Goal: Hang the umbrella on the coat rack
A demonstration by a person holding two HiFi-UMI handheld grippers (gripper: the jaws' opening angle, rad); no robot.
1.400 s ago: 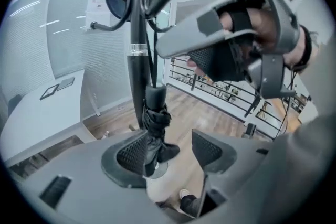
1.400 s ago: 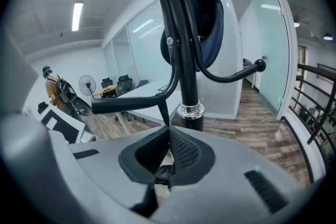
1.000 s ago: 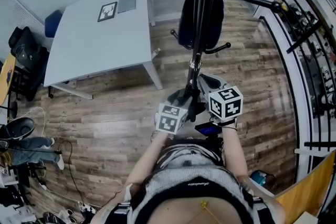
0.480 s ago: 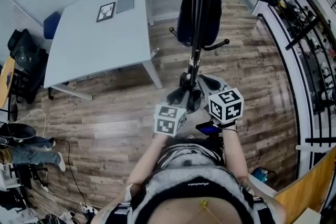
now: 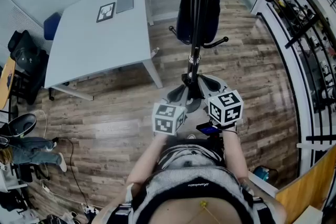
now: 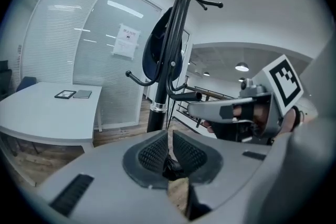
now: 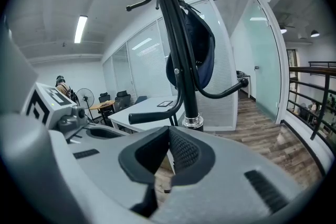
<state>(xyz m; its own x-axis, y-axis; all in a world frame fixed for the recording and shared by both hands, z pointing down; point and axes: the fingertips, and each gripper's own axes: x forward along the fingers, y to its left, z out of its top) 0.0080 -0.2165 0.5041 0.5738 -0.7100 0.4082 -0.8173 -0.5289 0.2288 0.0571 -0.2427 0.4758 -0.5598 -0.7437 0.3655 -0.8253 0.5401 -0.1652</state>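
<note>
A dark navy umbrella [image 5: 210, 13], folded, hangs high on the black coat rack [image 5: 192, 60]. It also shows in the left gripper view [image 6: 155, 55] and the right gripper view [image 7: 202, 44]. Both grippers are low by the pole, below its silver collar. My left gripper [image 5: 181, 94] is on the pole's left and its jaws are closing. Its pads [image 6: 157, 152] are almost together, and a small dark thing I cannot identify sits low in the slit. My right gripper [image 5: 203, 86] is on the pole's right with its pads [image 7: 181, 149] together and nothing between them.
A white table [image 5: 94, 44] stands at the left with a framed picture [image 5: 107, 11] and a grey pad [image 5: 126, 3] on it. A black railing [image 5: 307, 44] runs along the right. Chairs and cables [image 5: 26, 134] crowd the far left. Rack hooks [image 5: 218, 42] stick out at mid height.
My left gripper has risen slightly beside the pole and drawn a little away from it. The right gripper has kept its place.
</note>
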